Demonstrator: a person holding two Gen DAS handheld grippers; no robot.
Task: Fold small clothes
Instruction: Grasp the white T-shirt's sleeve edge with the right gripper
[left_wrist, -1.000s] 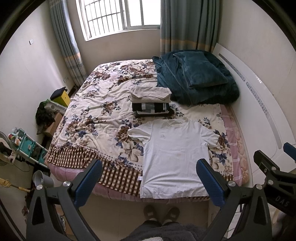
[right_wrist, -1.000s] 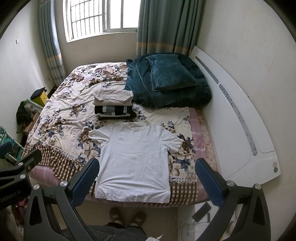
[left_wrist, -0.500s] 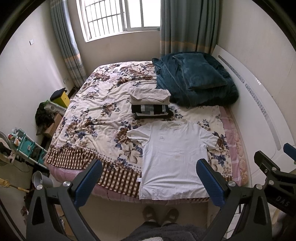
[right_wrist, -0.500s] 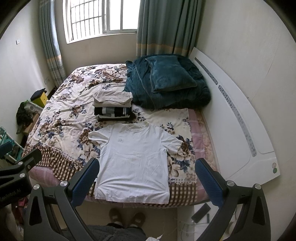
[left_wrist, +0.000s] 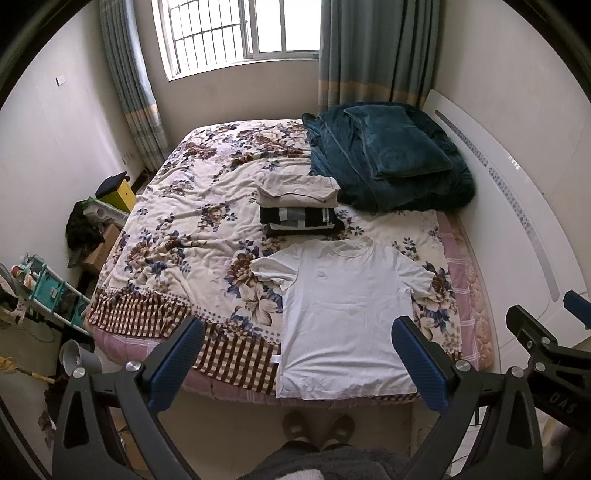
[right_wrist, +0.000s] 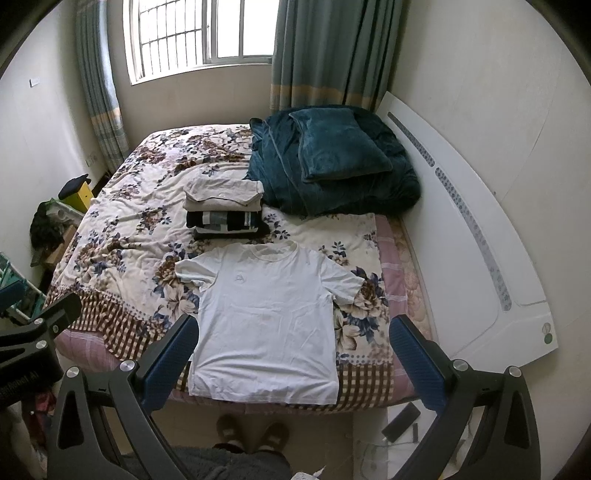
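Observation:
A white T-shirt lies flat, face up, at the near edge of the floral bed, collar away from me; it also shows in the right wrist view. Behind it sits a stack of folded clothes, beige on top of dark striped, also in the right wrist view. My left gripper is open and empty, held high above the shirt's hem. My right gripper is open and empty, also high over the hem. Neither touches the cloth.
A dark teal blanket and pillow fill the bed's far right. A white headboard runs along the right. Shelves and clutter stand left of the bed. My slippered feet stand at the bed's edge; a phone lies on the floor.
Both grippers have drawn back and risen slightly, so the bed and shirt look a little farther off. Both stay open and empty. The shirt has not moved.

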